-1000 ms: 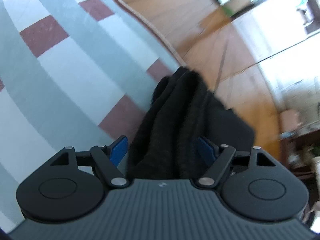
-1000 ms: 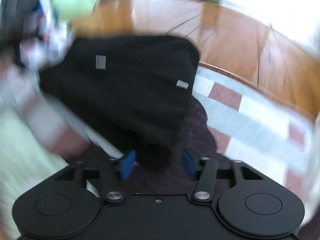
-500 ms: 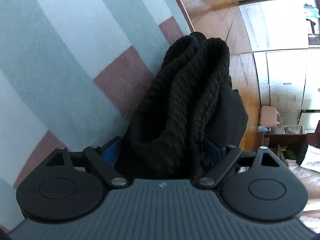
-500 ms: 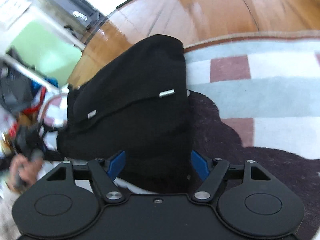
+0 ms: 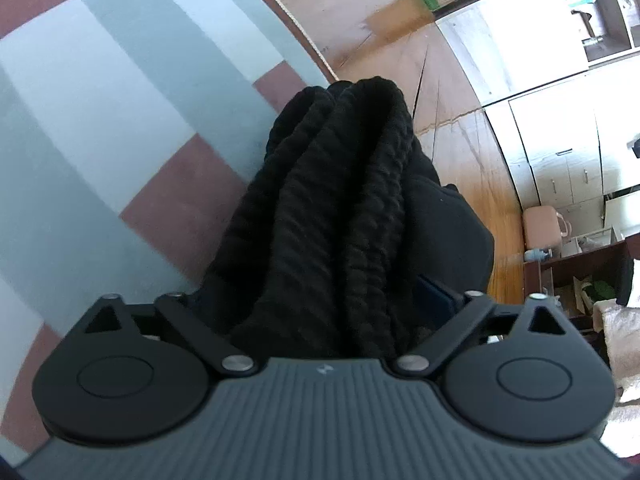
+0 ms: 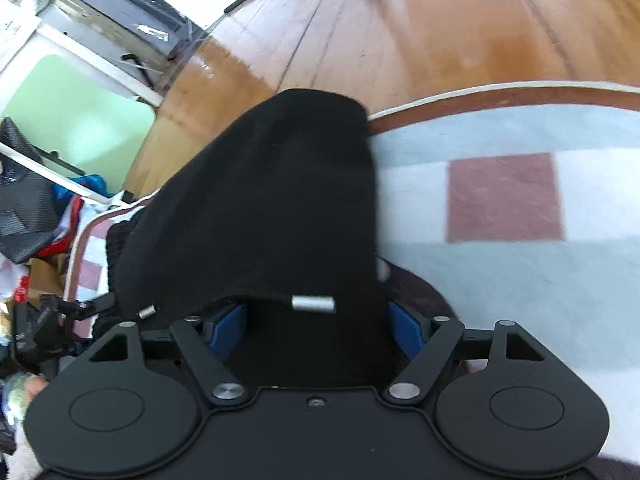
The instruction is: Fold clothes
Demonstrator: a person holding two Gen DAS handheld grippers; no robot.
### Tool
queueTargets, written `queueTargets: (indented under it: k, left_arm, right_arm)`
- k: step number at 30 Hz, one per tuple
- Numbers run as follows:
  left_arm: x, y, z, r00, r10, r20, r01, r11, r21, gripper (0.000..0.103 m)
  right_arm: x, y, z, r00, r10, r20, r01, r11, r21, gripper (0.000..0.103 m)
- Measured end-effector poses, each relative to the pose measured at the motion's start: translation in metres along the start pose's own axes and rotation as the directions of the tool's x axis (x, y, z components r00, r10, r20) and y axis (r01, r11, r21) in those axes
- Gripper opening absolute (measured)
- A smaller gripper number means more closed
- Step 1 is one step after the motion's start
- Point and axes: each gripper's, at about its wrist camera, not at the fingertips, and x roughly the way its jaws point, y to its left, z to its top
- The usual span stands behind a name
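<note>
A black hooded garment with a ribbed knit hem hangs bunched in both grippers above a checked rug. In the left wrist view the ribbed folds [image 5: 336, 216] fill the jaws of my left gripper [image 5: 320, 300], which is shut on them; the blue pads are mostly hidden. In the right wrist view the smooth black cloth [image 6: 272, 208] drapes over my right gripper [image 6: 316, 320], which is shut on it. Two metal drawstring tips [image 6: 313, 303] dangle at the cloth's edge. The other gripper [image 6: 44, 320] shows at the far left.
The rug [image 5: 100, 120] has grey, white and maroon squares and lies on a wooden floor [image 6: 400, 32]. White cabinets [image 5: 560, 152] and a pink stool [image 5: 544, 226] stand beyond. Clutter and a green panel [image 6: 68, 120] lie at the left of the right wrist view.
Both grippers lifted and swung with the garment. The cloth now drapes lower over the right gripper, and the drawstring tips have dropped close to its fingers.
</note>
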Motion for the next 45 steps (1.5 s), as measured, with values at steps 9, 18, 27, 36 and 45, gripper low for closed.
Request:
queueTargets:
  k: [9,18,27,36,45]
  left_arm:
    - [0.008,0.027,0.007,0.990,-0.139,-0.007,0.137,0.979,-0.152,0.060]
    - [0.011,-0.024,0.010,0.996,-0.082,-0.047,0.088,0.987,0.133,0.057]
    - [0.029,-0.058,0.004,0.979,0.205,-0.019,-0.180,0.898,0.402,0.081]
    - [0.045,-0.034,0.027,0.989,0.028,-0.146,0.018,0.952,0.307,0.082]
    - [0.059,-0.010,0.039,0.988,-0.109,-0.109,0.125,0.981,0.151,0.072]
  right_arm:
    - [0.011,0.053,0.014,0.998,-0.044,0.052,0.055,0.973,-0.223,0.037]
    - [-0.034,0.099,0.013,0.993,-0.089,0.074,0.110,0.926,-0.360,0.032]
    - [-0.017,0.014,0.021,0.999,0.001,-0.047,-0.001,1.000,0.018,0.043]
    - [0.002,-0.012,0.007,0.971,0.137,-0.194,-0.122,0.989,0.088,0.069]
    - [0.050,-0.001,0.030,0.979,0.167,-0.120,-0.144,0.972,0.184,0.080]
